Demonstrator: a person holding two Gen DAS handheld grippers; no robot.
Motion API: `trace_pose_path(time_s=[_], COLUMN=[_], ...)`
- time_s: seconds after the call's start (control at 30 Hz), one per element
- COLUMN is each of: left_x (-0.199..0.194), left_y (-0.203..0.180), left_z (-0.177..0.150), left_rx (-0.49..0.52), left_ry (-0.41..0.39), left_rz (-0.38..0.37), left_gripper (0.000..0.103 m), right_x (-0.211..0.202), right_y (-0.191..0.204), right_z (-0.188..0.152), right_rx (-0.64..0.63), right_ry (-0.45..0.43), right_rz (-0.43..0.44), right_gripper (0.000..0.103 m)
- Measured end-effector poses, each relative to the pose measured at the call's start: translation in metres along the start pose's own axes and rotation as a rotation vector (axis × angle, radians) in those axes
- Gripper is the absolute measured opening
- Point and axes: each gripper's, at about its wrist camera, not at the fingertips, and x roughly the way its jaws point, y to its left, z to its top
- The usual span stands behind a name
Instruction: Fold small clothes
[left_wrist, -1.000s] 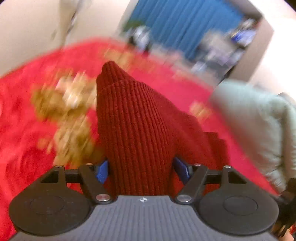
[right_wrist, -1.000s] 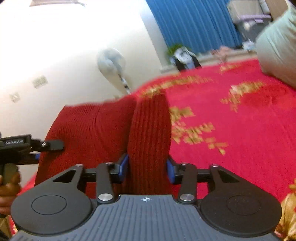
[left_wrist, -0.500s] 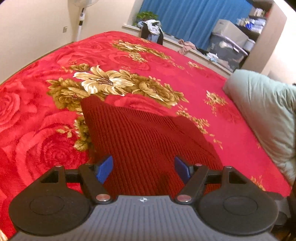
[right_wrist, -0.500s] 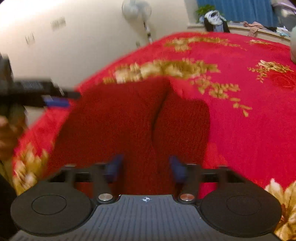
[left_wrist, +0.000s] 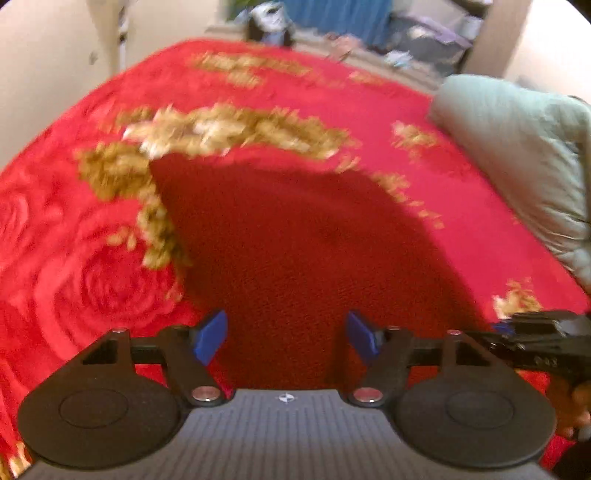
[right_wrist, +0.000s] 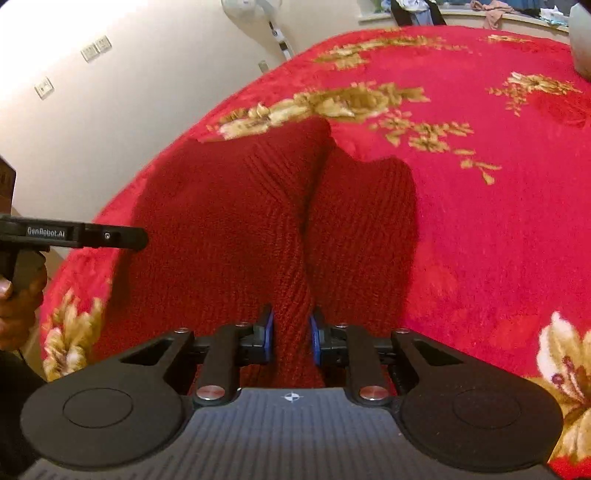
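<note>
A dark red ribbed knit garment (left_wrist: 295, 236) lies spread on the red floral blanket (left_wrist: 74, 288); it also shows in the right wrist view (right_wrist: 236, 221). My left gripper (left_wrist: 286, 334) is open, its blue pads apart over the garment's near edge, holding nothing. My right gripper (right_wrist: 290, 338) is shut on a bunched fold of the garment at its near edge. The left gripper's body (right_wrist: 74, 234) shows at the left of the right wrist view. The right gripper's body (left_wrist: 535, 339) shows at the right of the left wrist view.
A pale green pillow (left_wrist: 517, 155) lies on the bed at the right. A cream wall (right_wrist: 110, 92) and a standing fan (right_wrist: 266, 14) are beside the bed's left edge. Blue curtains and clutter are at the far end.
The garment came down from hanging in the air and now lies on the blanket. My left gripper let go of it. My right gripper closed tighter on its fold.
</note>
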Motion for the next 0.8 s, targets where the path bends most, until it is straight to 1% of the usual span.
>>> trace_pose_path(time_s=[0.03,0.07,0.1,0.13,0.17,0.2,0.23,0.27,0.3,0.33,0.37,0.4,0.47,0.5,0.53,0.6,0.63,0.73,0.8], left_x=[-0.006,-0.008,-0.004,0.008,0.022,0.027,0.023,0.014,0.005,-0.006,-0.017,-0.028,-0.055,-0.068,-0.084,-0.114,-0.127,-0.160,-0.170], left_y=[-0.002,-0.003,-0.005,-0.007,-0.007,-0.009,-0.015,-0.021,-0.028,-0.035,-0.040,-0.044,-0.054,-0.061,-0.067,-0.080,-0.087,-0.102,-0.108], left_z=[-0.002,-0.004,-0.009,-0.014,-0.023,-0.028,-0.030,-0.030,-0.031,-0.033,-0.035,-0.038,-0.043,-0.045,-0.051,-0.063,-0.070,-0.092,-0.108], left_rx=[0.015,0.029,0.047,0.066,0.091,0.108,0.129,0.158,0.184,0.205,0.208,0.202,0.175,0.167,0.166,0.183,0.189,0.161,0.119], left_ry=[-0.014,-0.014,0.014,0.069,0.139,0.155,0.132,0.092,0.053,0.005,-0.040,-0.075,-0.143,-0.175,-0.224,-0.297,-0.323,-0.369,-0.378], left_rz=[-0.036,-0.052,-0.036,0.011,0.064,0.089,0.104,0.116,0.128,0.148,0.172,0.188,0.182,0.176,0.172,0.179,0.187,0.185,0.188], left_gripper=[0.076,0.076,0.076,0.078,0.083,0.083,0.082,0.082,0.083,0.085,0.089,0.091,0.099,0.102,0.103,0.103,0.103,0.103,0.103], right_x=[-0.002,-0.003,-0.003,0.001,0.002,0.002,-0.001,-0.006,-0.013,-0.020,-0.030,-0.041,-0.063,-0.077,-0.090,-0.118,-0.130,-0.161,-0.174], right_y=[0.000,-0.002,-0.002,-0.002,-0.001,0.003,0.008,0.015,0.023,0.030,0.039,0.047,0.058,0.062,0.065,0.072,0.074,0.083,0.090], right_z=[0.000,-0.002,-0.004,-0.008,-0.011,-0.014,-0.013,-0.015,-0.016,-0.018,-0.021,-0.023,-0.028,-0.030,-0.032,-0.040,-0.042,-0.060,-0.078], right_rx=[0.005,0.002,-0.007,-0.026,-0.045,-0.052,-0.057,-0.077,-0.109,-0.139,-0.175,-0.205,-0.222,-0.209,-0.188,-0.141,-0.121,-0.073,-0.051], right_ry=[-0.005,-0.004,0.002,0.009,0.005,-0.003,-0.011,-0.026,-0.048,-0.069,-0.101,-0.136,-0.200,-0.237,-0.275,-0.344,-0.373,-0.432,-0.461], right_rz=[-0.005,-0.020,-0.036,-0.058,-0.072,-0.084,-0.101,-0.133,-0.170,-0.201,-0.241,-0.274,-0.306,-0.318,-0.326,-0.338,-0.345,-0.360,-0.368], right_gripper=[0.023,0.024,0.024,0.024,0.024,0.025,0.025,0.027,0.032,0.035,0.038,0.038,0.038,0.041,0.043,0.056,0.057,0.063,0.068])
